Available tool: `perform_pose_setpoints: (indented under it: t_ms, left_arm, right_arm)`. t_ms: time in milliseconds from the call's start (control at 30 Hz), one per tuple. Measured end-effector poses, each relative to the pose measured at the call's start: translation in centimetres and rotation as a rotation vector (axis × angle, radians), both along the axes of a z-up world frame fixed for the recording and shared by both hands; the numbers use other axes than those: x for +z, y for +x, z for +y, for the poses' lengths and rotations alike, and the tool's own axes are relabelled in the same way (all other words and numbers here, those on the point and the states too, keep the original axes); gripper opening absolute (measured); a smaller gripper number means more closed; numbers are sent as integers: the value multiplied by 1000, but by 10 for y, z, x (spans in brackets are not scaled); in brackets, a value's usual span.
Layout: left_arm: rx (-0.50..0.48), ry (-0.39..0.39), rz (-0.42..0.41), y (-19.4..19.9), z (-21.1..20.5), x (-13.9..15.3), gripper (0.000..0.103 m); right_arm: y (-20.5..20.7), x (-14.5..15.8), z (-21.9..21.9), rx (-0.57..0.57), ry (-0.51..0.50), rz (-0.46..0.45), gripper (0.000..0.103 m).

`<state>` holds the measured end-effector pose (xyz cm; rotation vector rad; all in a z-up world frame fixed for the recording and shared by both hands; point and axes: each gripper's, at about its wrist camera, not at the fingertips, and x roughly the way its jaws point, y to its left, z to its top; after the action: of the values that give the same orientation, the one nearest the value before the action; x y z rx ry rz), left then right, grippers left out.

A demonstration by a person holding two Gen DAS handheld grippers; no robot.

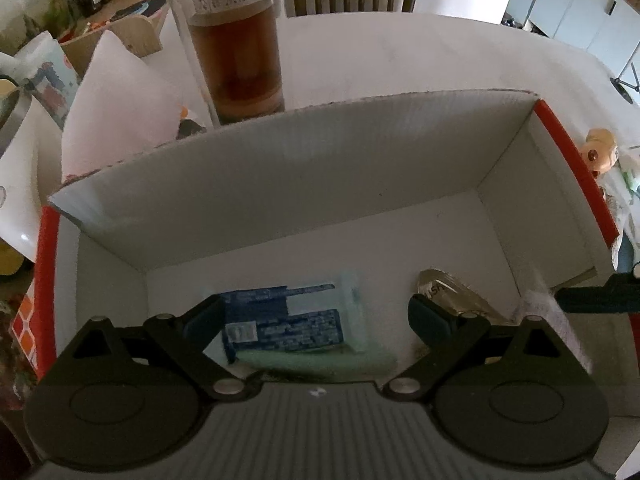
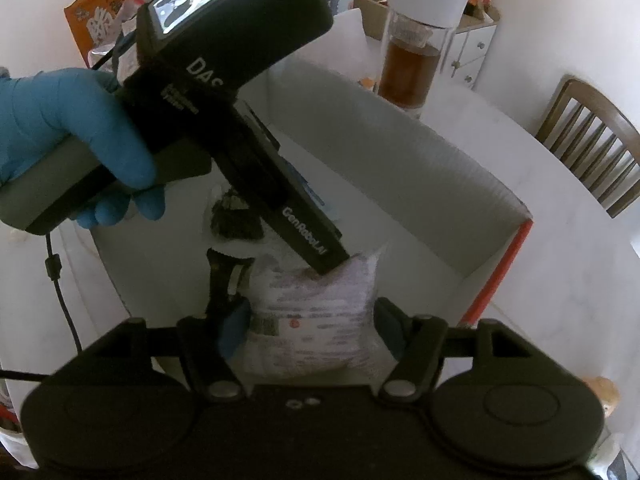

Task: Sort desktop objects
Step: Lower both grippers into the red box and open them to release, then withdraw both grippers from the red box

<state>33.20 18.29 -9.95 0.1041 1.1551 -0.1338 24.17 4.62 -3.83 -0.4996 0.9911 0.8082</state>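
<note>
Readable text: "GenRobot.AI" and a partial "DAS" on your left tool's body, seen from the right wrist. The orange snack bag [image 2: 96,20] behind has large characters I can't make out. The blue-and-white label on the flat packet [image 1: 284,320] is too blurred to read.

Your left claw [image 1: 316,320] hangs spread over the white box [image 1: 280,184] (red outer edges), nothing between its fingers; the flat packet and a clear wrapped item [image 1: 448,292] lie on the box floor below it. Your gloved left hand [image 2: 76,136] grips the handle, tool pitched steeply down into the box.

Your right claw [image 2: 310,330] is released: fingers stand either side of the white printed pouch [image 2: 316,320], pads look just clear of it. The pouch sits inside the box at the near corner, and the left tool's tip is touching or just above its top (can't tell which).

Around: tea bottle [image 2: 416,40] with white cap behind the box, small figurine [image 1: 600,152] to its right on the white desk [image 1: 400,56], wooden chair [image 2: 592,144] beyond.
</note>
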Motion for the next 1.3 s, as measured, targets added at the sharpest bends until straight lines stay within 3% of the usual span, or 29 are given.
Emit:
perform_pose_setpoints:
  t_ms: [700, 1300]
  left_arm:
    - [15, -2, -104, -20, 1, 44, 98]
    - [-8, 8, -199, -65, -2, 84, 98]
  right_arm:
    - [-2, 27, -9, -35, 17, -45, 73]
    - [-13, 43, -25, -80, 52, -82, 74]
